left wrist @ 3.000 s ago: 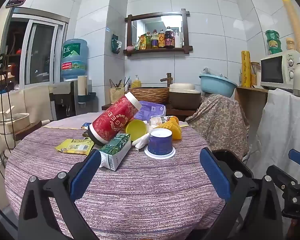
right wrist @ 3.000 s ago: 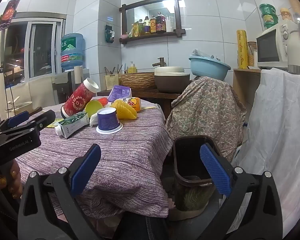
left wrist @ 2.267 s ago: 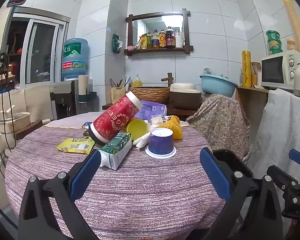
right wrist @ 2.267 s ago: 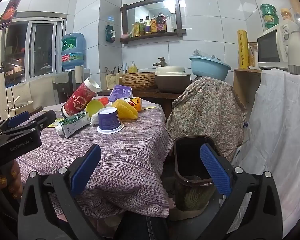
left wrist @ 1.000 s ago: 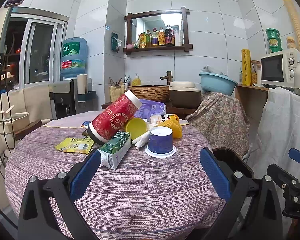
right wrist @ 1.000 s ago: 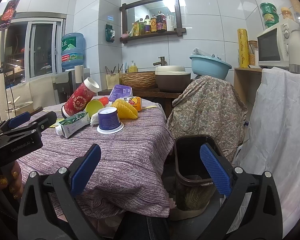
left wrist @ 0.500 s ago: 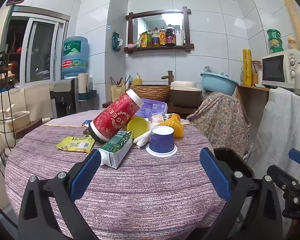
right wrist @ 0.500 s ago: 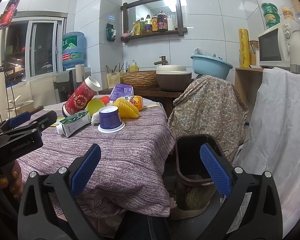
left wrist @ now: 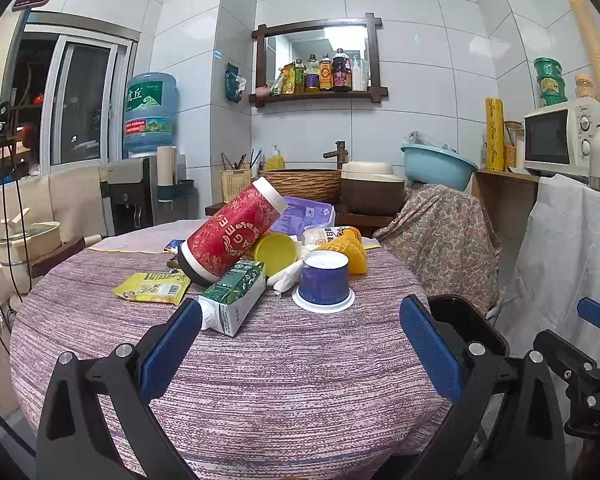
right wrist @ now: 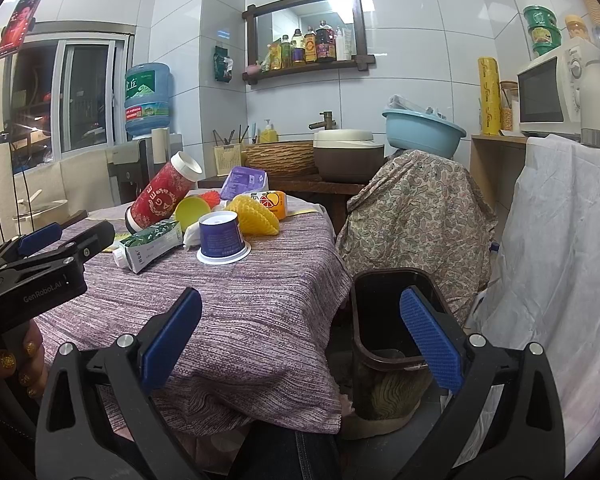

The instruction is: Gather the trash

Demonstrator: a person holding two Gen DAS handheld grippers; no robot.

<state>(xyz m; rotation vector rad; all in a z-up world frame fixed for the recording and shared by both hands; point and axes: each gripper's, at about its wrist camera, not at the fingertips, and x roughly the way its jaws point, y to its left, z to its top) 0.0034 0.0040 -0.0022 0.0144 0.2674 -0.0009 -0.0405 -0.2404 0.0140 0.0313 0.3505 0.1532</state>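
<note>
Both the left gripper (left wrist: 300, 340) and the right gripper (right wrist: 300, 338) are hovering with jaws spread wide, gripping nothing. Beyond the left jaws, a green-and-white carton (left wrist: 236, 294), an upturned purple plastic cup (left wrist: 324, 282) and a tilted red cylindrical canister (left wrist: 230, 238) are lying on the purple woven-cloth table (left wrist: 292, 380). A dark brown plastic bin (right wrist: 392, 320) is standing on the floor behind the right jaws' right finger.

near tablecloth (left wrist: 292, 380) bare | trash pile (left wrist: 260, 256) blocks far side
</note>
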